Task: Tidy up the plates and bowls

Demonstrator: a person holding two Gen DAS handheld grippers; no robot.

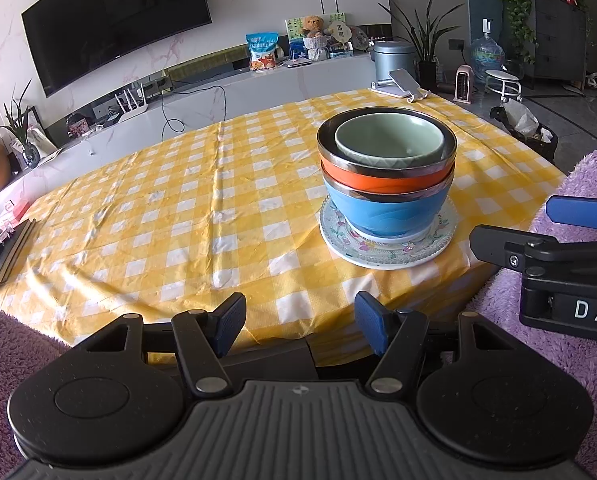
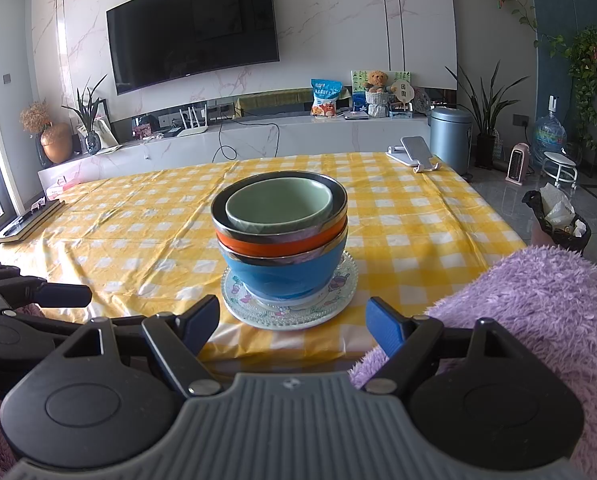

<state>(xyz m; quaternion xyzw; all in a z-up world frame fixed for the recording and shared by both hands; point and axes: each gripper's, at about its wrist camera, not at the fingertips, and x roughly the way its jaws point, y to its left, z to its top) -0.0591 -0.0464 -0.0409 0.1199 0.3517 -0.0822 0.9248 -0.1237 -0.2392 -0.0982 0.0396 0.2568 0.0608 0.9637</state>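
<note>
One stack stands near the table's front edge: a flowered glass plate [image 1: 382, 250] [image 2: 338, 296] at the bottom, a blue bowl [image 1: 386, 214] [image 2: 286, 276] on it, an orange steel-rimmed bowl [image 1: 378, 178] [image 2: 274, 246] in that, and a pale green bowl [image 1: 390, 136] [image 2: 278, 204] on top. My left gripper [image 1: 300, 326] hangs open at the table edge, left of and nearer than the stack, with nothing between its fingers. My right gripper [image 2: 292, 326] is open too, just in front of the plate, empty. Each gripper shows at the side of the other's view.
The yellow checked tablecloth [image 1: 186, 208] [image 2: 138, 232] covers the table. A phone on a stand [image 1: 404, 84] [image 2: 418, 154] sits at the far right corner, and a dark notebook [image 1: 2, 256] [image 2: 30, 220] at the left edge. Purple fuzzy sleeves [image 2: 538, 320] flank the grippers. A bin [image 2: 558, 220] stands on the floor at the right.
</note>
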